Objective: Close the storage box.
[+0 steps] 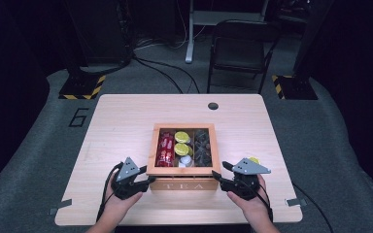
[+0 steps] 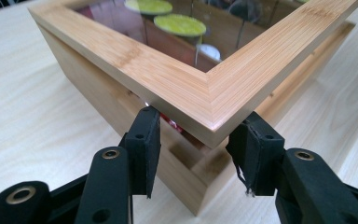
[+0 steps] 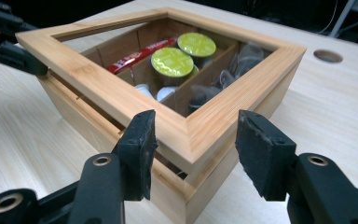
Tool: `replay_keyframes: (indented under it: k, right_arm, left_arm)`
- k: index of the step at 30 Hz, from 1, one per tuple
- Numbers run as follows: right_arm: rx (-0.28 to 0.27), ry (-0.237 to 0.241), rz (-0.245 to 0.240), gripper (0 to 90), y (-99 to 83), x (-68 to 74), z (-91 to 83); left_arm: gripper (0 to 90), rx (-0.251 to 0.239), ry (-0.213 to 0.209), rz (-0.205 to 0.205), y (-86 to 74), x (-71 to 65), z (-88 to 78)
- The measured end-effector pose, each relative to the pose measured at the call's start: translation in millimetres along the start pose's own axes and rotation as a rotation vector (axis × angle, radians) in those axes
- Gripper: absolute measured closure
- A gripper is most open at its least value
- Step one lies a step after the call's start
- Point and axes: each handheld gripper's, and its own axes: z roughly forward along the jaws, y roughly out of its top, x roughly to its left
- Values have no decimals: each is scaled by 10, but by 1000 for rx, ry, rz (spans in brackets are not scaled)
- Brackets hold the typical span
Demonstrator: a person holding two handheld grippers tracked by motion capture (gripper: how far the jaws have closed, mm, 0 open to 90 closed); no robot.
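A bamboo tea box (image 1: 182, 186) marked TEA stands near the table's front edge. Its window-framed lid (image 1: 151, 145) hangs slightly ajar above the box, with a gap at the front corners. My left gripper (image 1: 148, 180) is shut on the lid's front left corner (image 2: 205, 100), one pad on each side of it. At the front right corner (image 3: 191, 126) my right gripper (image 1: 217, 175) grips the lid the same way. Through the window I see red sachets (image 1: 165, 148), yellow-green capsules (image 3: 172, 60), white capsules (image 1: 186, 161) and dark capsules (image 1: 203, 145) in separate compartments.
The pale wooden table (image 1: 121, 121) has a cable hole (image 1: 213, 106) at the back. A small yellow object (image 1: 255, 159) lies just behind the right gripper. A black chair (image 1: 240, 48) stands on the floor beyond the table.
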Motion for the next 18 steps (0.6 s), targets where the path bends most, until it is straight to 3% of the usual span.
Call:
replay_keyframes:
  k: [5, 9, 11, 14, 18]
  right_arm:
    - [5, -21, -13, 471, -27, 29, 5]
    - [11, -33, -35, 468, -56, 27, -5]
    - [11, -35, -28, 465, -78, 21, -12]
    - [11, -43, -12, 459, -112, 6, -28]
    - [7, -53, -29, 447, -154, 2, -49]
  left_arm:
    - [519, -7, -16, -20, -46, -7, 3]
    - [472, 71, -18, -2, -119, -34, 19]
    - [383, 60, -55, -33, -150, -20, 25]
    - [321, 72, -47, -60, -158, -14, 1]
    - [306, 34, -47, -80, -181, 8, -85]
